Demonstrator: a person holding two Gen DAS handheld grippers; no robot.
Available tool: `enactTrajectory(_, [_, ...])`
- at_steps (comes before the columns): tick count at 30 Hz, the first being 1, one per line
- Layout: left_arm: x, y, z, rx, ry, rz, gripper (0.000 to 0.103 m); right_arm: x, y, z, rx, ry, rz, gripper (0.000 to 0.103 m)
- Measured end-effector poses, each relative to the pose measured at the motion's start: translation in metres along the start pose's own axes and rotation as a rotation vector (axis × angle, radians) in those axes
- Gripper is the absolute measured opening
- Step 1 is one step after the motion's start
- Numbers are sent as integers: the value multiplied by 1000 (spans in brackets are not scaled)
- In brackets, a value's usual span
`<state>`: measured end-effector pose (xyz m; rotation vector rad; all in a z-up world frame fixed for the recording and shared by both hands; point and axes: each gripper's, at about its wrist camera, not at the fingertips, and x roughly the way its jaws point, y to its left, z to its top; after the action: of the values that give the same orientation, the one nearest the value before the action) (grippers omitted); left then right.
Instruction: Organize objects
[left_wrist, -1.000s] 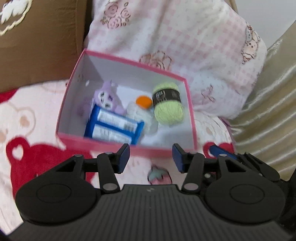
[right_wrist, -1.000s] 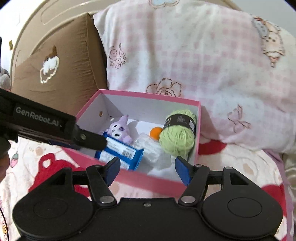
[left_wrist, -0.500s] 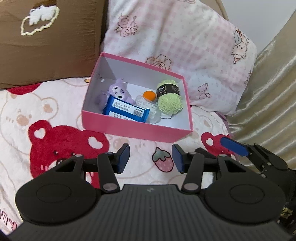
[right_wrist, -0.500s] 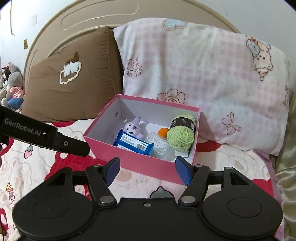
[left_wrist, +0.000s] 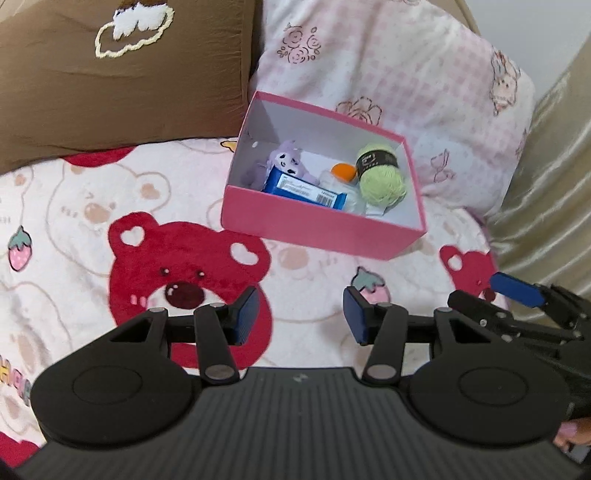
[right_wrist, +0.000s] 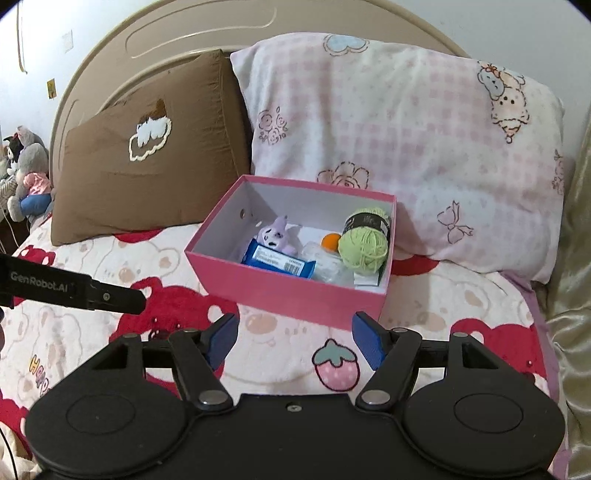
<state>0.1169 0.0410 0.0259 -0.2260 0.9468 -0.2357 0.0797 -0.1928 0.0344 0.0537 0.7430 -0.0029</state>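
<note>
left gripper (left_wrist: 301, 314) at bottom centre of its frame, jaws parted with nothing between them, over the bear-print blanket (left_wrist: 110, 221); right gripper (right_wrist: 291, 343) low centre in its view, jaws opening, also empty. pink box (right_wrist: 280, 291) sits mid-frame on the blanket against the pink checked pillow (right_wrist: 406, 129), brown pillow (right_wrist: 147, 166) to its left. inside the box, left to right: purple plush (right_wrist: 275, 232) behind a blue packet (right_wrist: 277, 263), clear plastic item with an orange ball (right_wrist: 330, 242) behind it, green yarn ball (right_wrist: 364, 245) at the right wall.
</note>
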Motion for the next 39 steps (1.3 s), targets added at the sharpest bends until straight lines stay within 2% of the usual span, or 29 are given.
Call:
enactTrajectory(3, [-2,2,-3,15,-7,8,50,1,0,-4,25,25,-9,73])
enactTrajectory(9, [-4,4,-4,24,-7,-30,51,-1,1,-9,48,52,-42,75])
enactTrajectory(15, [-5,5,-5,46,-14,-25,55,4,13,-17,30,82,-63,76])
enactTrajectory(22, [5,12,-12,46,-6,19,61,5,12,-18,64,88,-89,88])
enactTrajectory(24, [9,13,-13,36,4,26,66,5,11,-19,78,85,-97,89])
enactTrajectory(26, [12,13,-13,39,6,39,73,8,9,-20,95,94,-111,95])
enactTrajectory(33, [11,10,-14,56,6,65,99,7,5,-25,127,85,-102,95])
enactTrajectory(35, [10,8,-15,69,3,67,103,6,4,-25,138,79,-103,95])
enactTrajectory(39, [10,5,-15,83,21,91,103,2,5,-27,147,79,-96,95])
